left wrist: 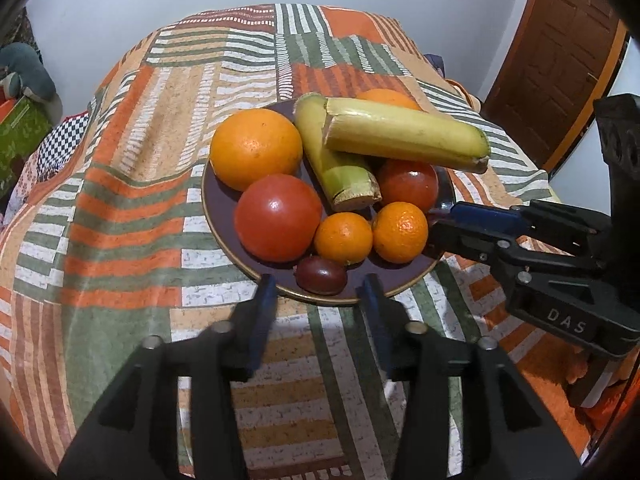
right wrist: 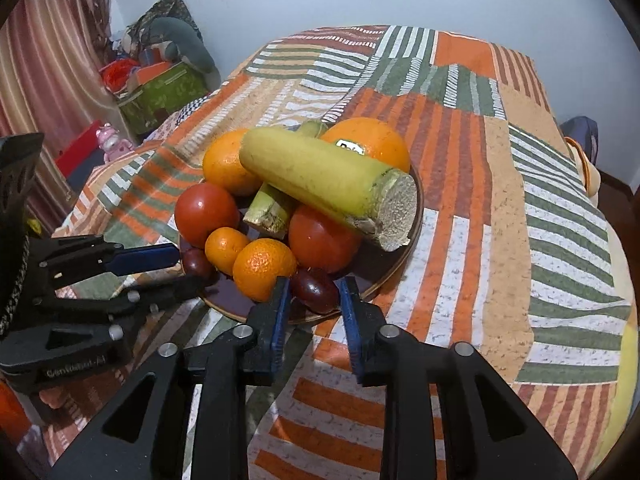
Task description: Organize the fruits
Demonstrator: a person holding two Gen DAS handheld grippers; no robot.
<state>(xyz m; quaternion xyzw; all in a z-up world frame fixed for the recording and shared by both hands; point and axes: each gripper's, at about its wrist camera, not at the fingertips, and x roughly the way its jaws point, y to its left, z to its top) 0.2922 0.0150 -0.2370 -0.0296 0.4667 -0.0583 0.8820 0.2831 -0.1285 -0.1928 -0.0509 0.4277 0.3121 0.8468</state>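
On the table, spread with a striped cloth [left wrist: 120,208], a dark plate [left wrist: 224,236] carries all the fruit in one crowded heap. The biggest pieces are two thick banana sections [left wrist: 404,134], one leaning across the other and over the fruit below; they look fairly heavy, soft under a smooth skin, and likely to bruise, so I would grip one across its middle, and lift the top one first, since pulling the lower one could topple the pile. Next come two oranges [left wrist: 256,148], firm and round, best taken across the widest part. The two tomatoes [left wrist: 278,218] look glossy, slippery and easily crushed, wanting a gentle squeeze. Two mandarins [left wrist: 343,239] sit at the front, light and slightly yielding, easy to pinch at the equator. Smallest are the dark plum-like fruits [left wrist: 321,275] at the plate's near rim, smooth and prone to roll. The left gripper [left wrist: 320,292] has its fingers moderately apart on either side of one such fruit, not pressing it. The right gripper [right wrist: 314,300] has its fingers narrowly apart around another, with small gaps showing, so nothing is held.
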